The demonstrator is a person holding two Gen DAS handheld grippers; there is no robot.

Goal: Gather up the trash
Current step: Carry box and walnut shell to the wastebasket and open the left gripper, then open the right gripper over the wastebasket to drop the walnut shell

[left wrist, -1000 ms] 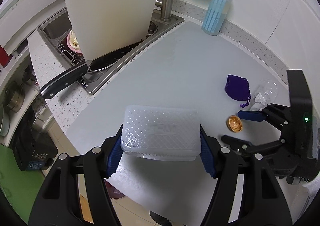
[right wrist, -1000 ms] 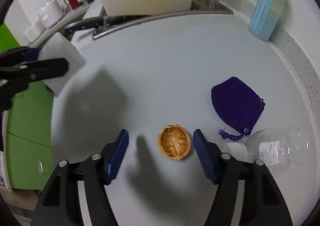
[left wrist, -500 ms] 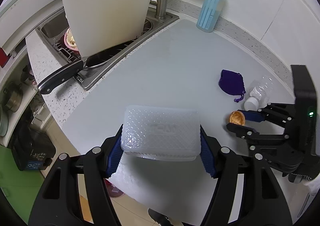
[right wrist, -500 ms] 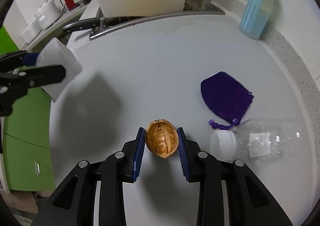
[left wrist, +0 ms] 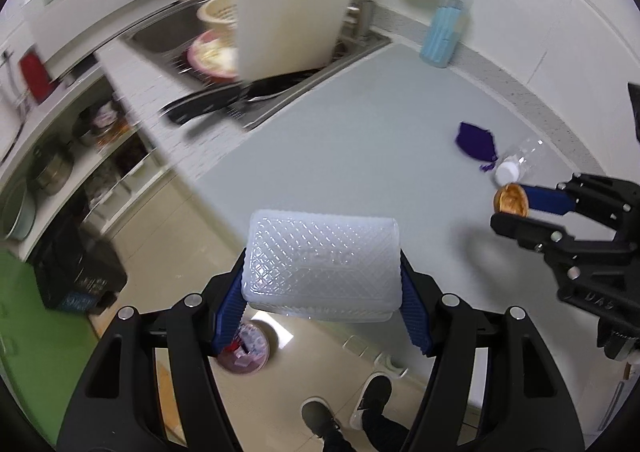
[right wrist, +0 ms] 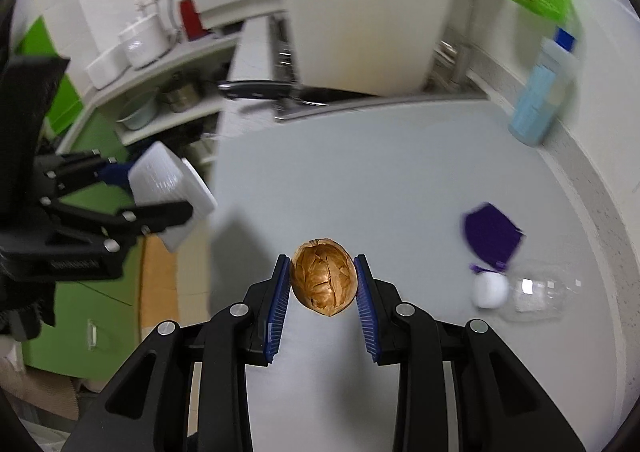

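While both my grippers hang above the counter, I list by size. Cutting board: white, upright at the sink. Plastic box: clear, diamond-patterned, long axis crosswise, clamped in my left gripper over the counter's edge; embossed lettering unreadable. Bottle: clear, lying flat, cap toward the purple pouch; label unreadable. Walnut shell: long axis fore-and-aft, point toward me, pinched in my right gripper.
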